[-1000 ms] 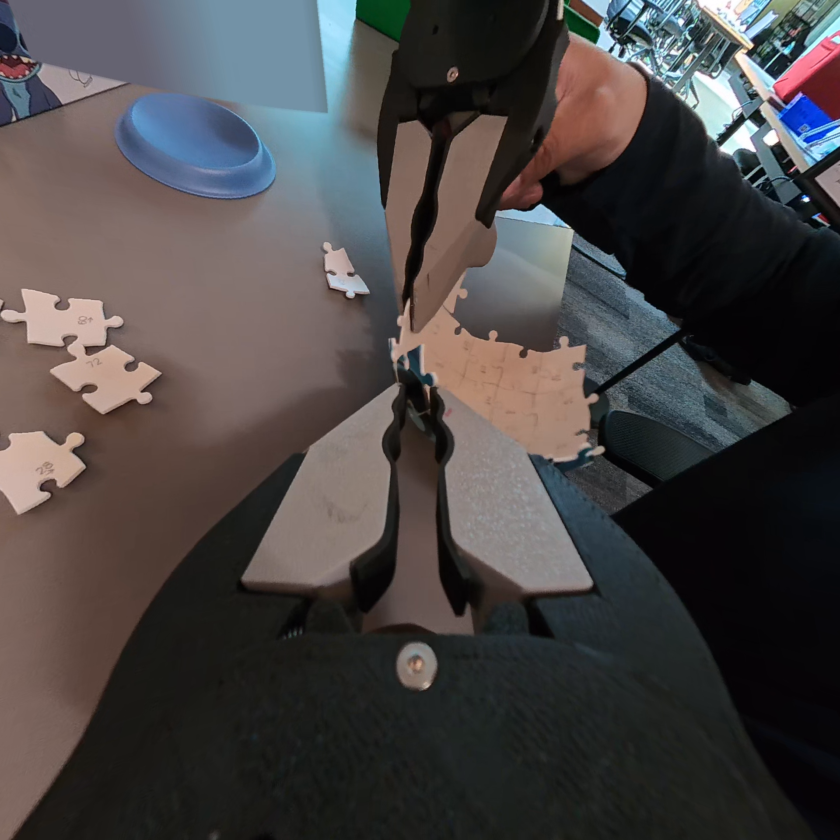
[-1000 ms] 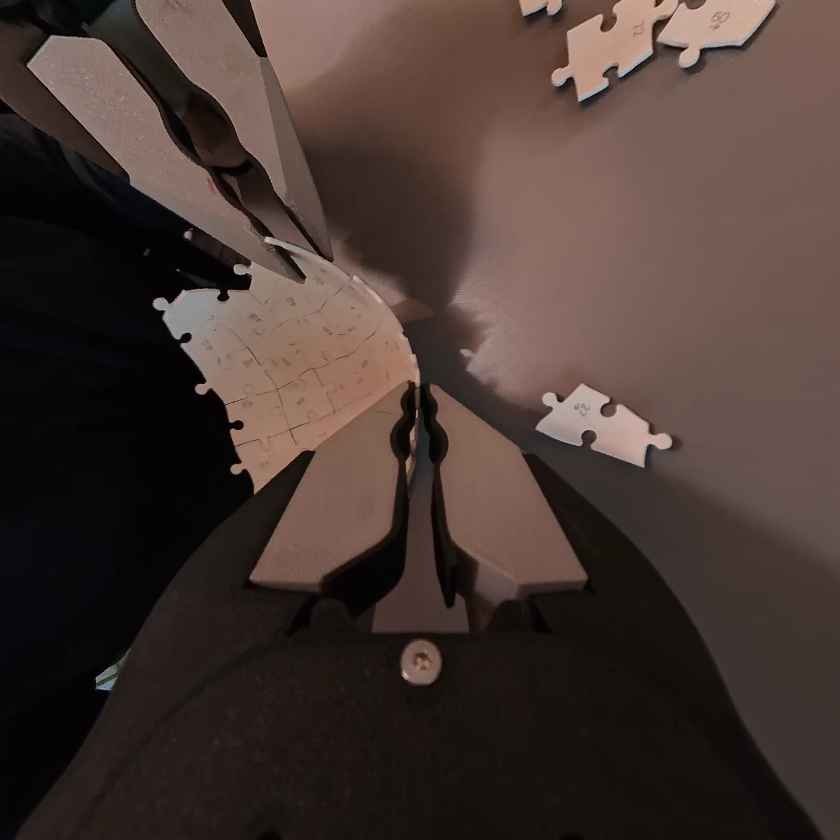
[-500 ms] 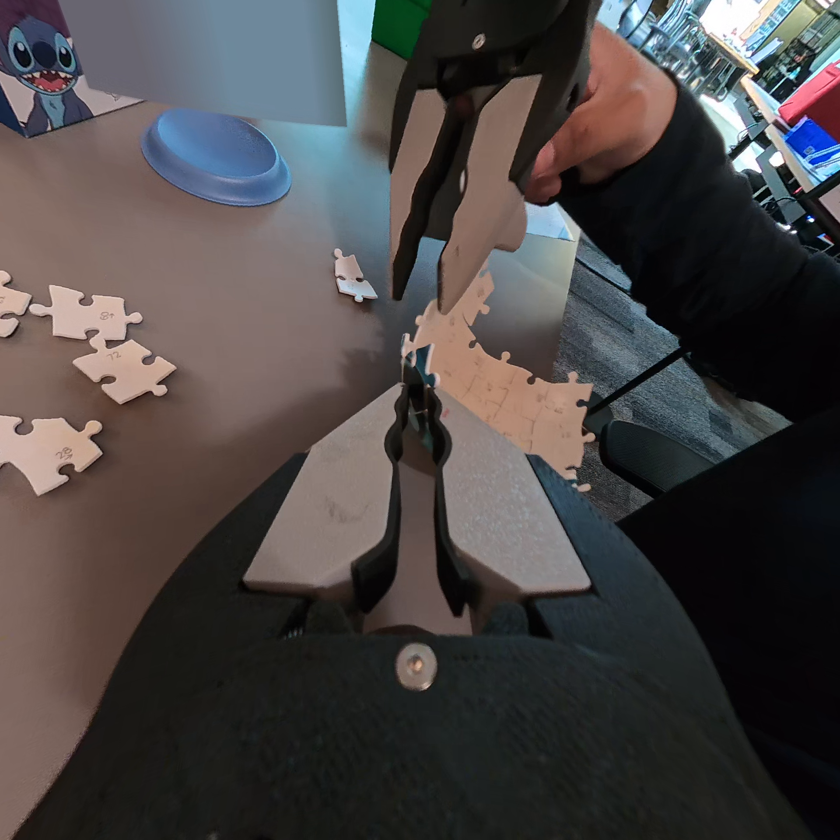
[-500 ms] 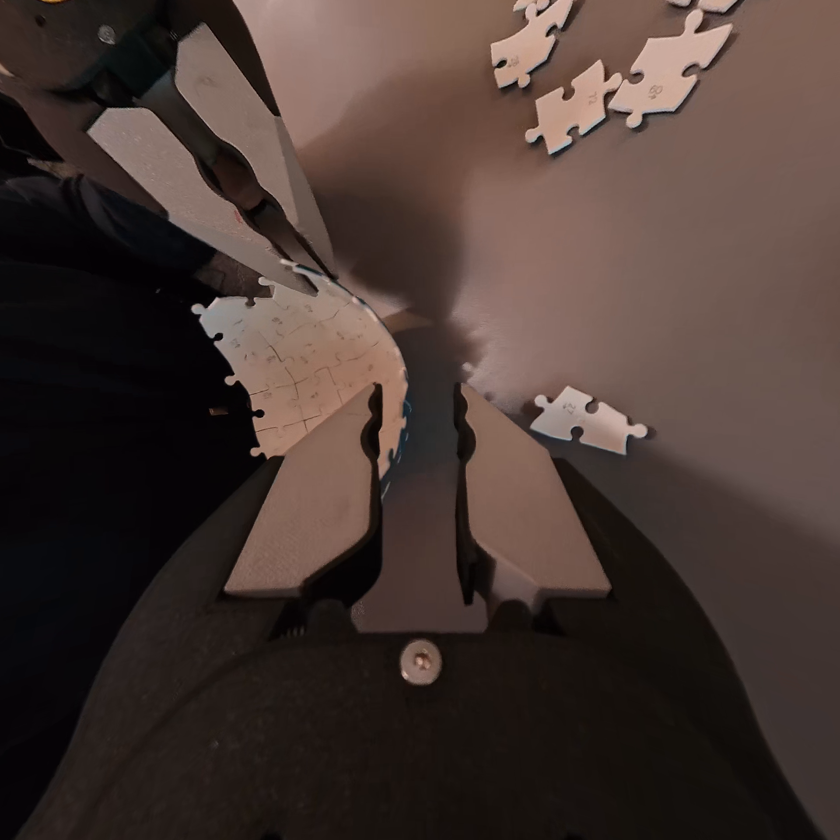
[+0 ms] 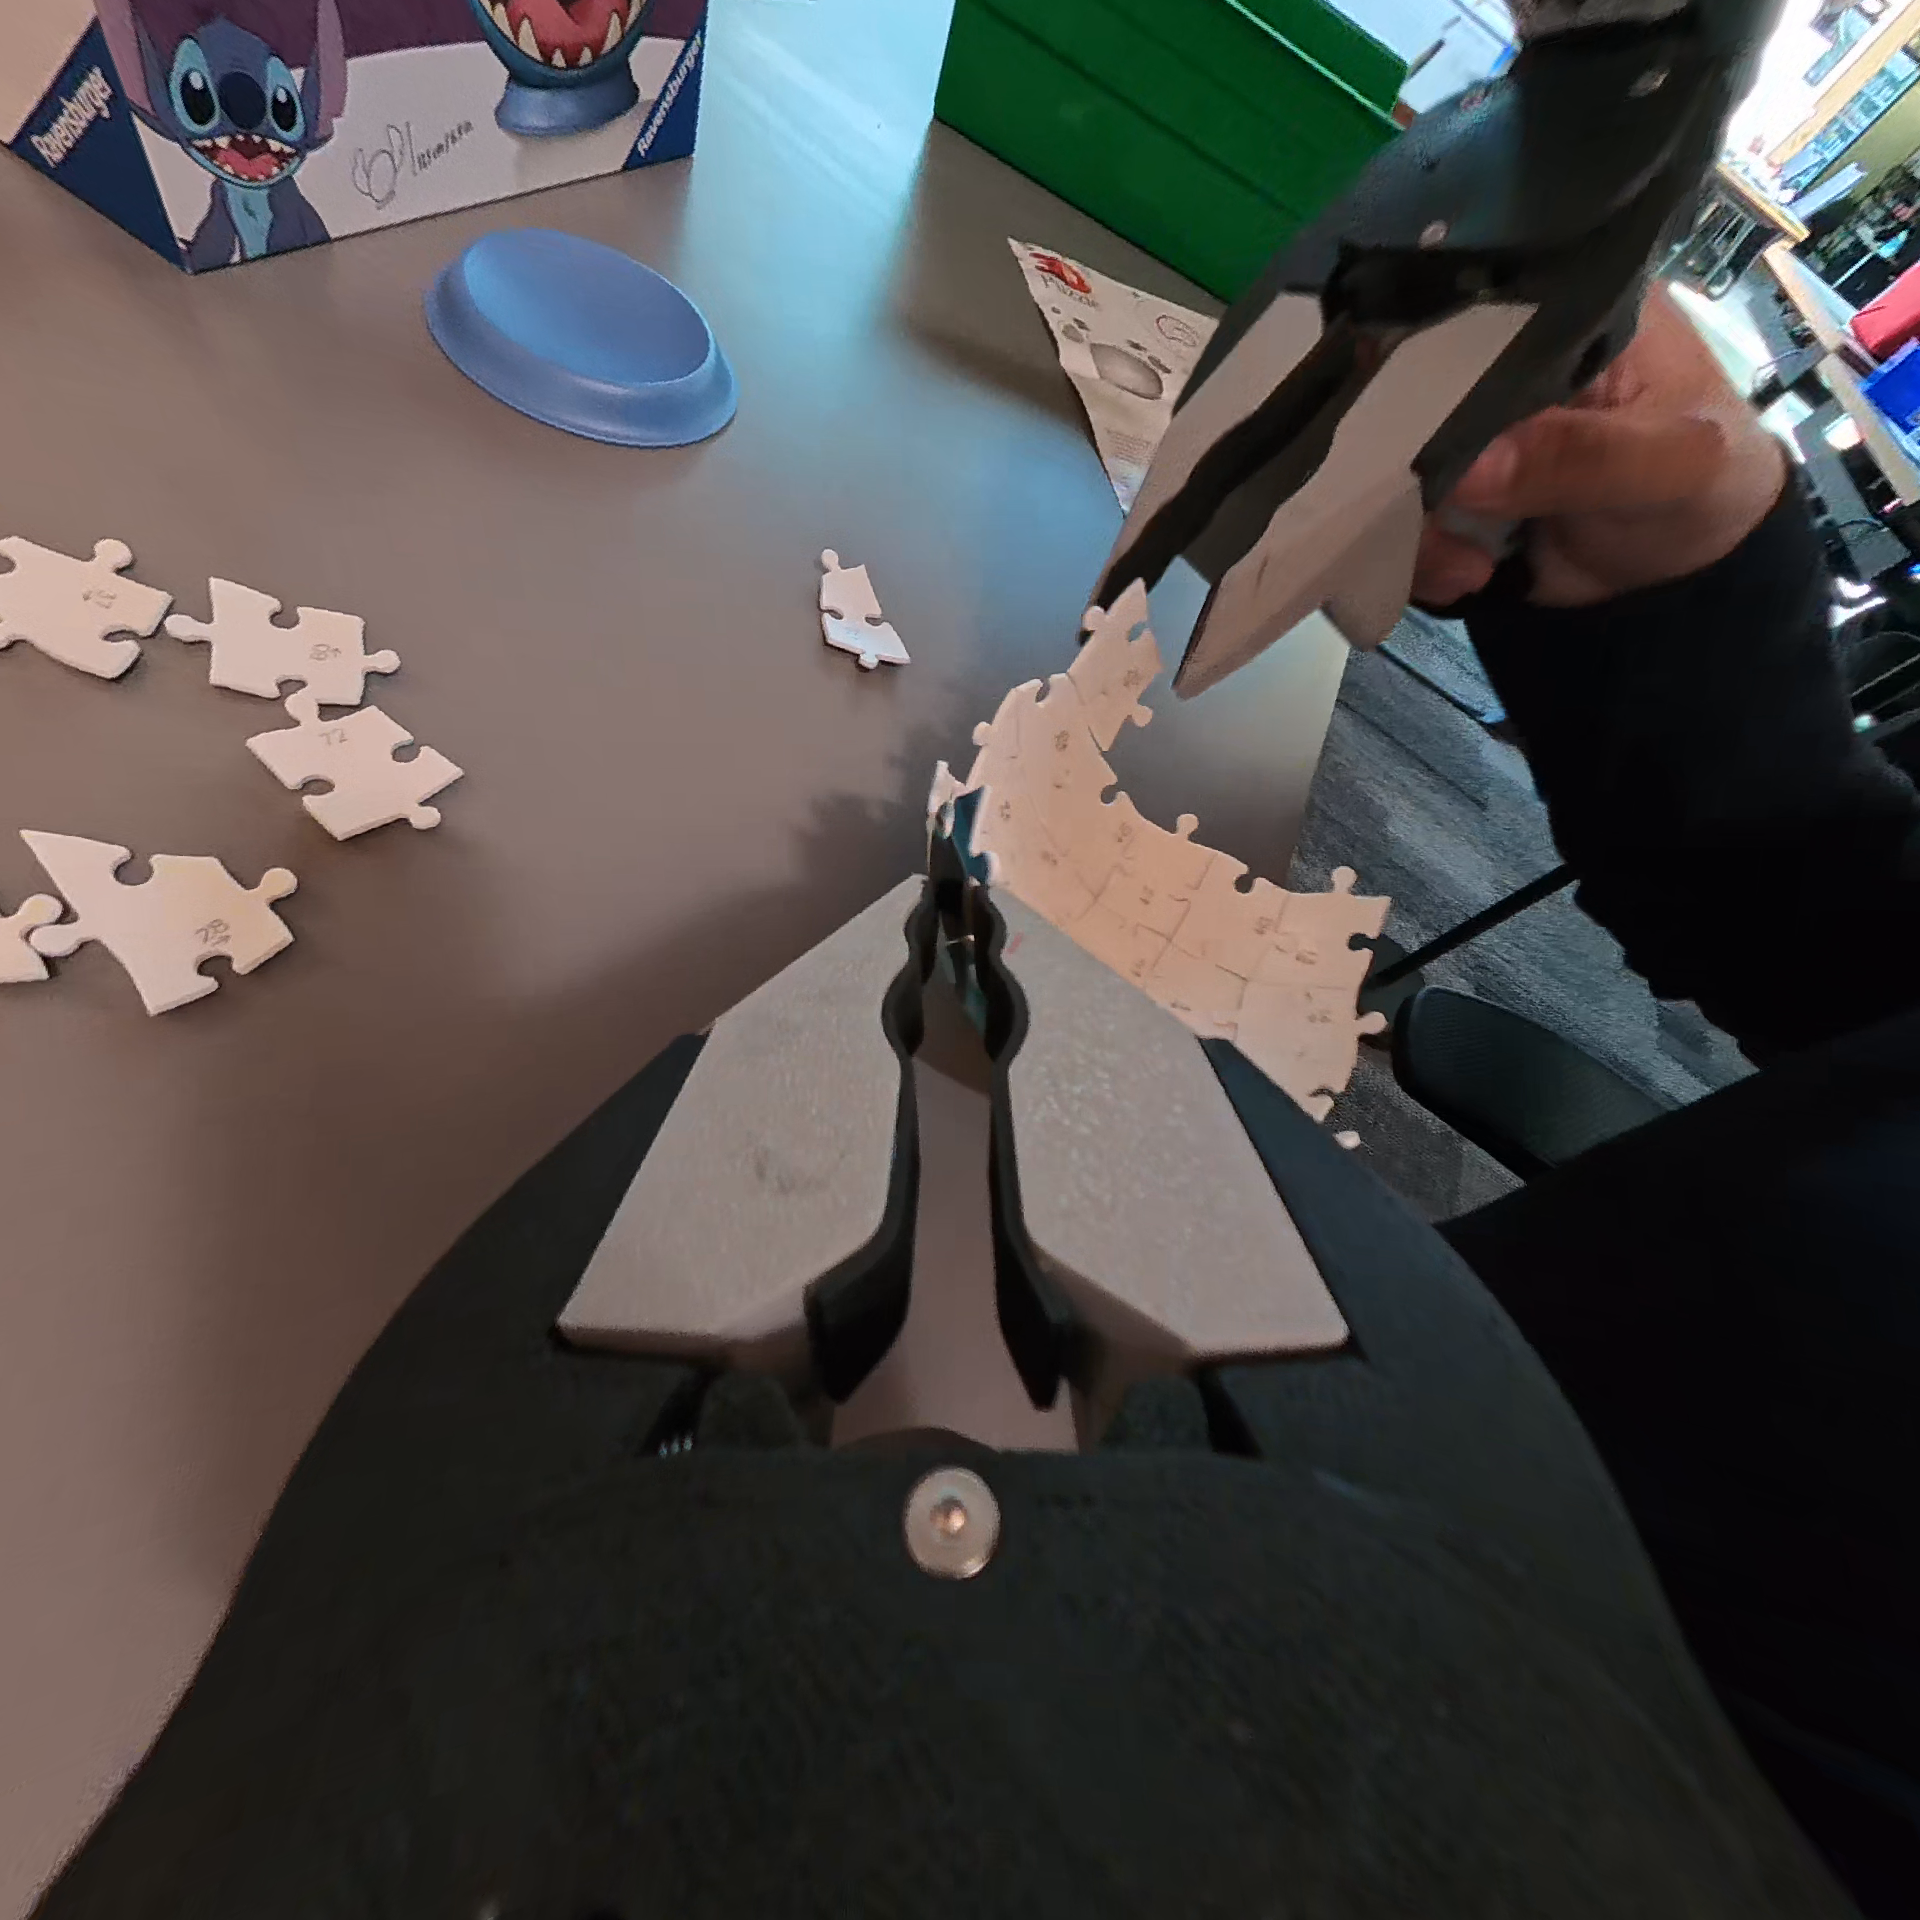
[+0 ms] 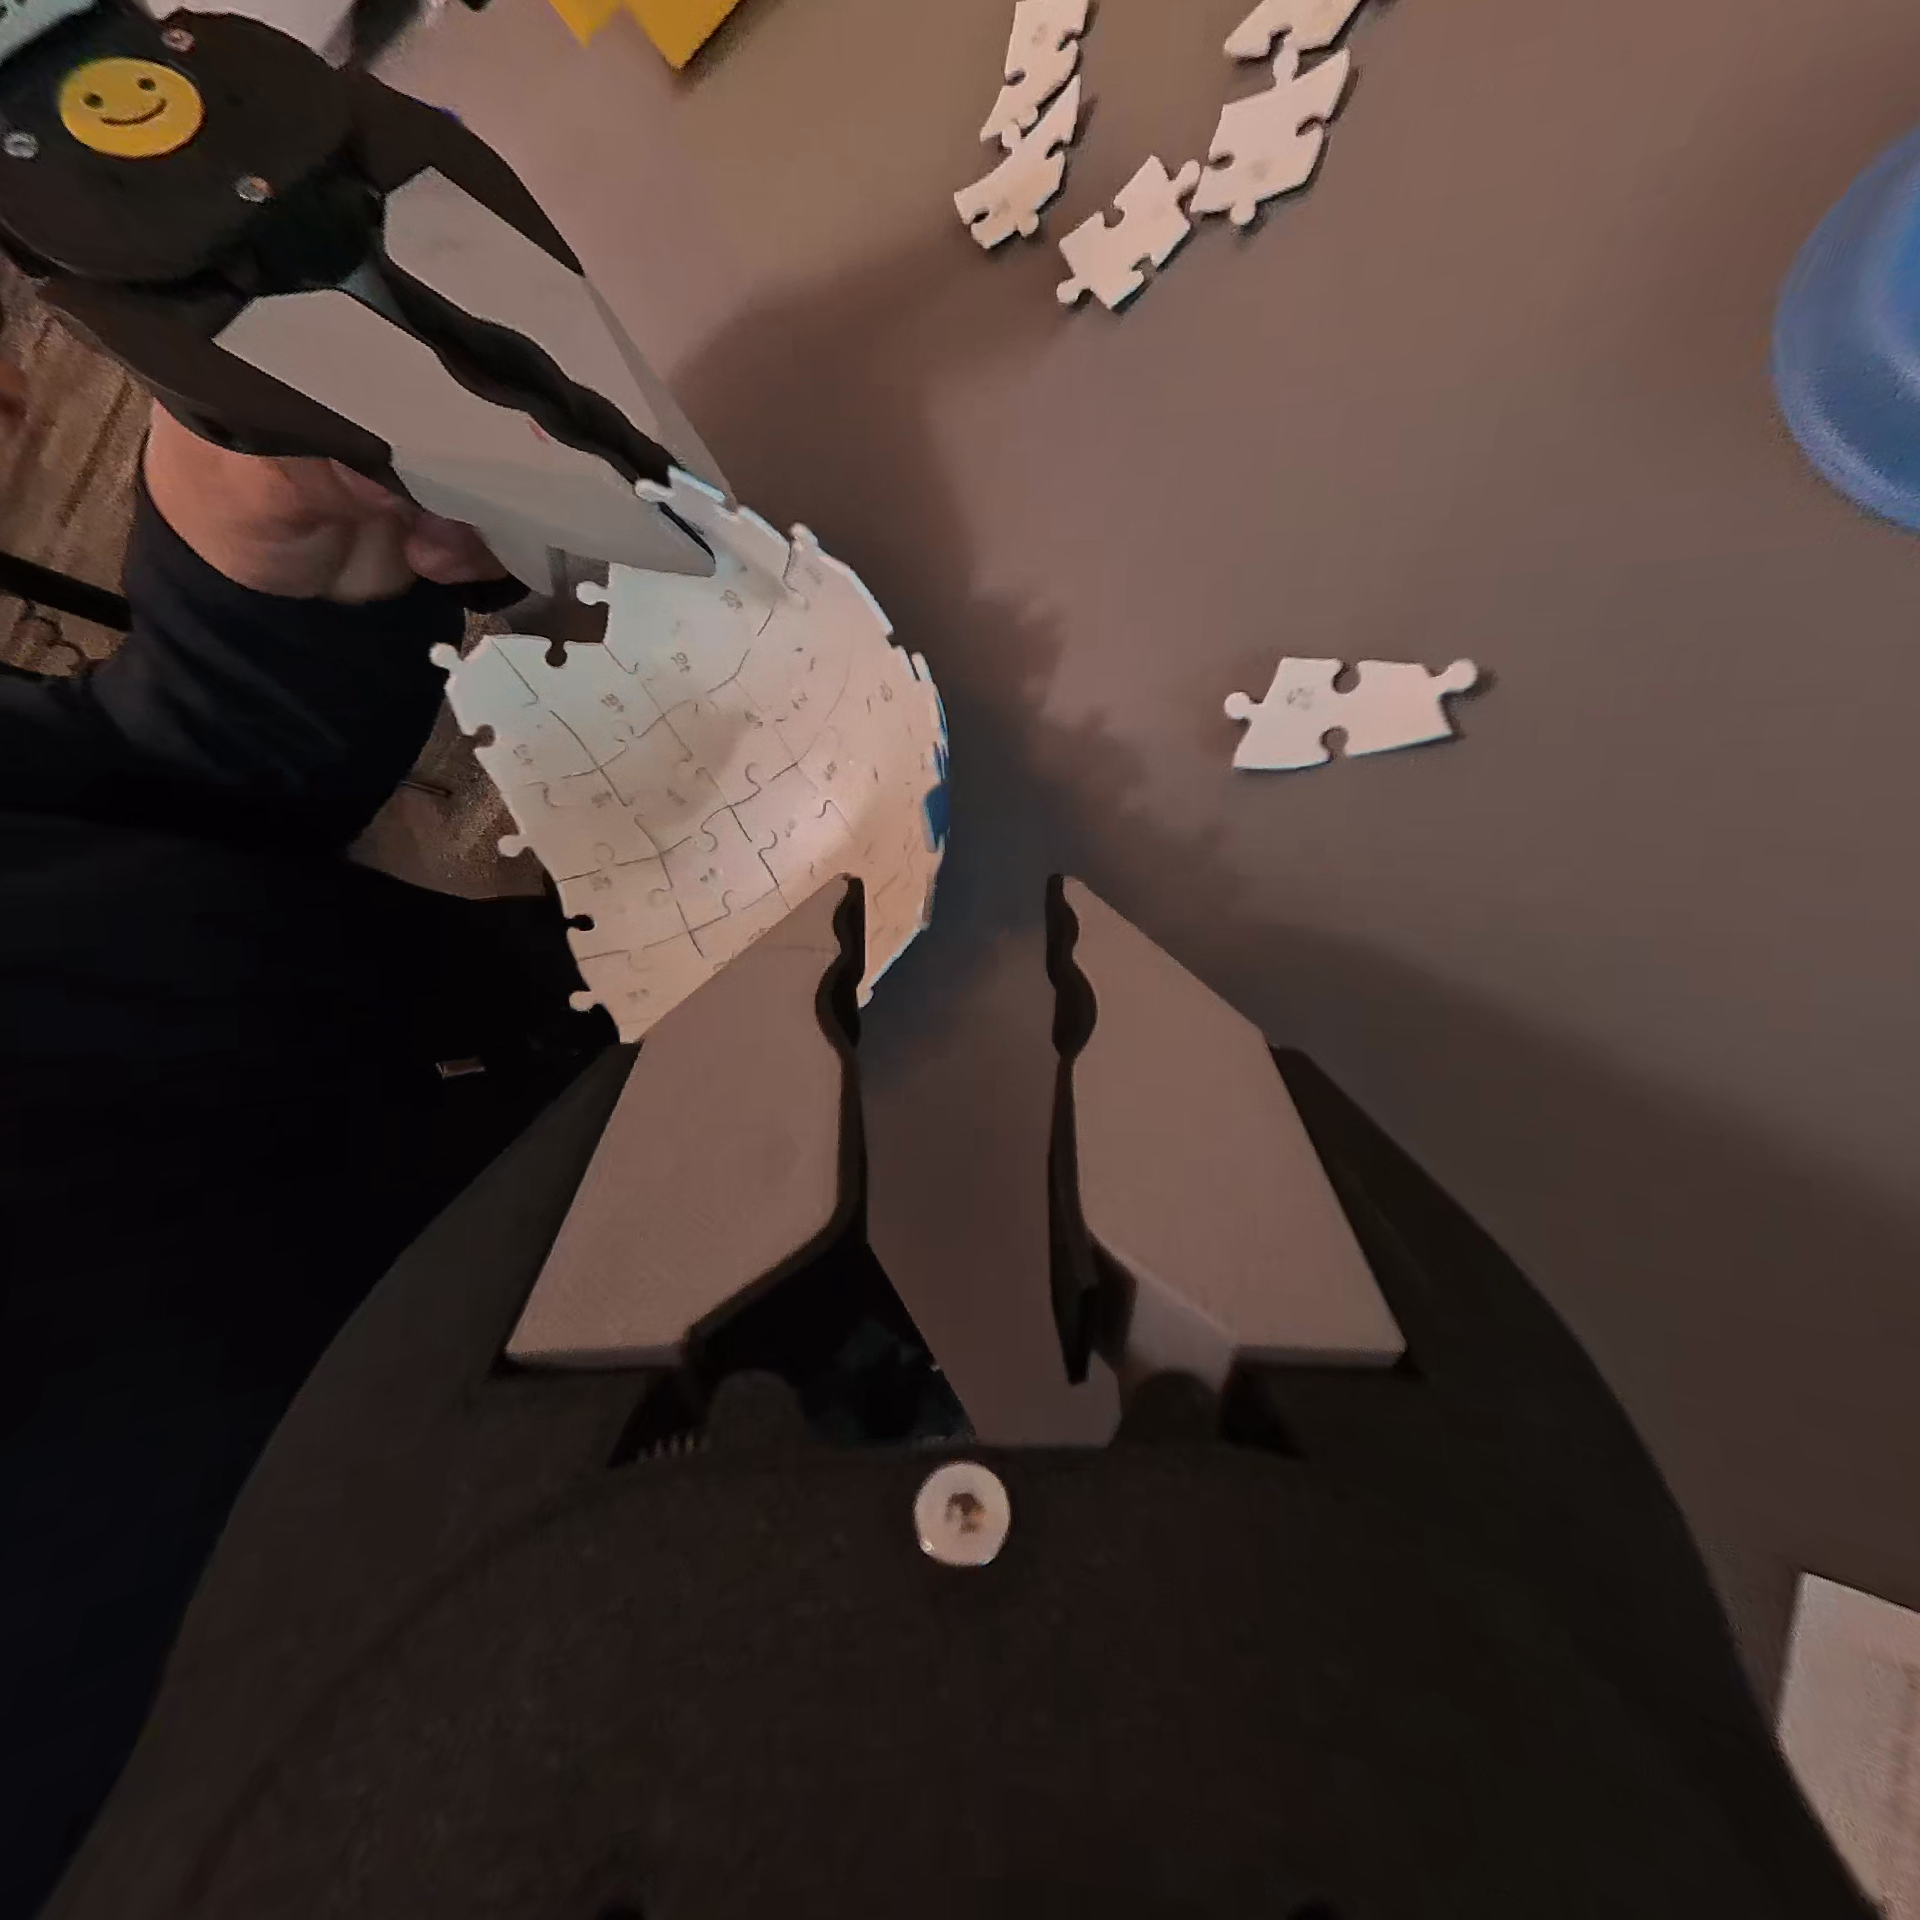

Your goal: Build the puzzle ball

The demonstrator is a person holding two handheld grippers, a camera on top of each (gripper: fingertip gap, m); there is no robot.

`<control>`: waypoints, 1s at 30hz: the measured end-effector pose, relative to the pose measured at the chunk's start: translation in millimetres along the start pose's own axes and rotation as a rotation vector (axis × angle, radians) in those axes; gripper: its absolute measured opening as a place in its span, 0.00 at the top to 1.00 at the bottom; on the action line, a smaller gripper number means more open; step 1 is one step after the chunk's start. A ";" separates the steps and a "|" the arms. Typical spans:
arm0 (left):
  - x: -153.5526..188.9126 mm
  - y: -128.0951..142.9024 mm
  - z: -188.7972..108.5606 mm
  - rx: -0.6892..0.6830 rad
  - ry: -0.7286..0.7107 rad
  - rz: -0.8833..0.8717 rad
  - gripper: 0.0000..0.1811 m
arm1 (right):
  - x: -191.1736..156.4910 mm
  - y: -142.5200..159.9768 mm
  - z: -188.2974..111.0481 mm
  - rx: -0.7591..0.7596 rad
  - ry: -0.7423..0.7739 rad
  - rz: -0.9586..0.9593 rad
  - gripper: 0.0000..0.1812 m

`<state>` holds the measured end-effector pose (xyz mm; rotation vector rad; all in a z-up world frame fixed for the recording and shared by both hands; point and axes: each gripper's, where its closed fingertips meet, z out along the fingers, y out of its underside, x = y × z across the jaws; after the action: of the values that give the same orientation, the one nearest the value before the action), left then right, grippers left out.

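- my left gripper (image 5: 951,914), clenched on the curved puzzle shell (image 5: 1195,914) past the table's (image 5: 623,831) right edge.
- my right gripper (image 6: 951,894), released, nearer the loose joined pair (image 6: 1351,712), which lies ahead-right, long axis crosswise.

Your left gripper (image 5: 951,909) holds the curved puzzle section (image 5: 1164,894) over the table's (image 5: 623,935) right edge, your right gripper (image 5: 1148,644) just beyond it. Loose pieces (image 5: 343,764) lie left, a joined pair (image 5: 857,623) farther off. The dish-shaped stand (image 5: 582,338) sits far left, before the box (image 5: 343,104).
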<state>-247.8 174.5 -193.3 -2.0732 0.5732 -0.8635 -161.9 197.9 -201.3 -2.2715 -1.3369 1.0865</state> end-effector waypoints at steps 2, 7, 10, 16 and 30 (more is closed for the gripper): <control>1.4 0.5 -0.6 -0.002 -0.003 0.003 0.98 | -2.9 4.3 6.7 0.008 -0.021 0.015 0.82; 6.4 0.8 -1.4 -0.004 0.005 0.009 0.98 | -5.6 5.5 20.3 0.009 -0.054 0.026 0.86; 8.5 0.5 -2.1 -0.006 0.011 0.012 0.98 | -7.5 5.2 25.8 -0.002 -0.050 -0.006 1.00; 8.5 -1.2 -2.9 -0.011 0.019 0.016 0.97 | 0.8 -0.1 33.0 -0.018 0.020 -0.085 1.00; -4.2 -4.7 -7.5 0.004 0.016 -0.007 0.96 | 13.0 -22.2 42.7 -0.040 -0.090 -0.036 0.96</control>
<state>-255.6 176.2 -187.8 -2.0676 0.5731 -0.8853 -203.1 215.3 -223.2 -2.2416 -1.4404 1.1733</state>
